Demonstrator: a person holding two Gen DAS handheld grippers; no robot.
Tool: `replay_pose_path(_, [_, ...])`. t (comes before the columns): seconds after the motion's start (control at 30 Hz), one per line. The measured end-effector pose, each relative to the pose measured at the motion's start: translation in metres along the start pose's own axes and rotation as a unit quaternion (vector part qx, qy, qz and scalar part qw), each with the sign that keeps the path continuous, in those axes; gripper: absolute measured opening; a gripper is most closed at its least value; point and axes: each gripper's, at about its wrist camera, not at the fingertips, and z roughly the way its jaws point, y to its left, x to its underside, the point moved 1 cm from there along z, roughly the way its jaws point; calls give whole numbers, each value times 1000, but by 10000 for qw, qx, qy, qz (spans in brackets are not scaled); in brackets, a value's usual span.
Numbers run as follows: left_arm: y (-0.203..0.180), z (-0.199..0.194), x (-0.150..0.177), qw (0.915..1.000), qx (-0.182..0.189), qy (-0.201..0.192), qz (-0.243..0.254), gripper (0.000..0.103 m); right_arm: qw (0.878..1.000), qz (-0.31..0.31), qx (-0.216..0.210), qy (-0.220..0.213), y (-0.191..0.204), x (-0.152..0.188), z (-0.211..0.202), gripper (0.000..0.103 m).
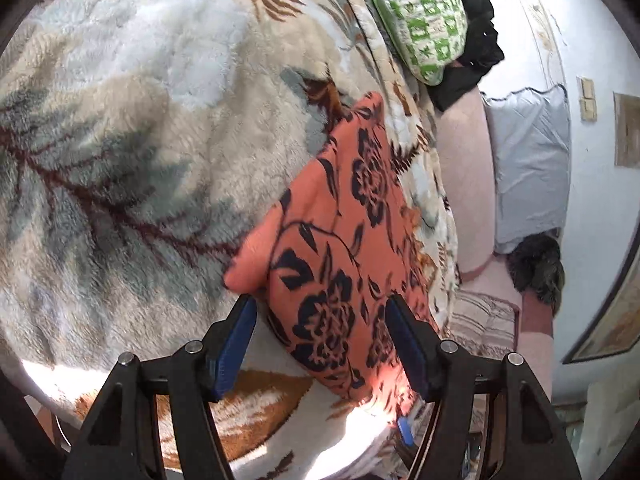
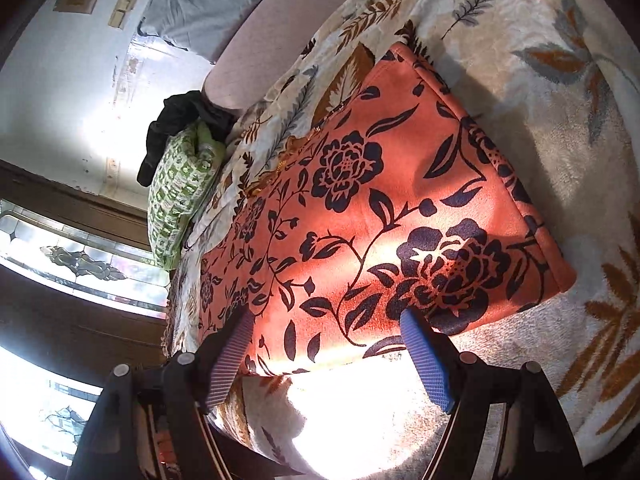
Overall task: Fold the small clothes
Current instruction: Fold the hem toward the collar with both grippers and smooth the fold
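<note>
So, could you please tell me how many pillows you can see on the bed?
2. A green-and-white patterned pillow lies at the far edge of the leaf-print blanket, under a black garment. A grey-blue pillow lies beyond, by the wall. Others may be hidden.

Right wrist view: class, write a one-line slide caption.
Open right gripper over an orange floral cloth on a leaf-print blanket.

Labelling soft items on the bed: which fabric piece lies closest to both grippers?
The orange cloth with dark flowers, lying flat on the fleece blanket. The green checked pillow and grey pillow sit at the far edge.
</note>
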Motion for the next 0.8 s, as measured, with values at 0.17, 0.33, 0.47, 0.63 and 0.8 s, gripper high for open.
replay_pose_path(0.17, [7,0,-10,9990,-254,-259,-263,47,9997,47,181,182,-11,0,14,79])
replay_pose_path(0.33, [-40,-28,-7,9788,-1083,-992,1427,14,9995,202,82,228,-25,-1,17,79])
replay_pose_path(0.47, [-28,-9,-7,9499,-2199,-970,2000,13,9994,193,29,275,-29,-2,18,79])
replay_pose_path(0.63, [-29,-35,-3,9439,-2141,-1299,2153,33,9995,292,-131,85,-24,-7,-3,79])
replay_pose_path(0.8, [-88,-41,26,9144,-1691,-1670,3276,74,9979,229,-535,-272,-10,-35,-23,82])
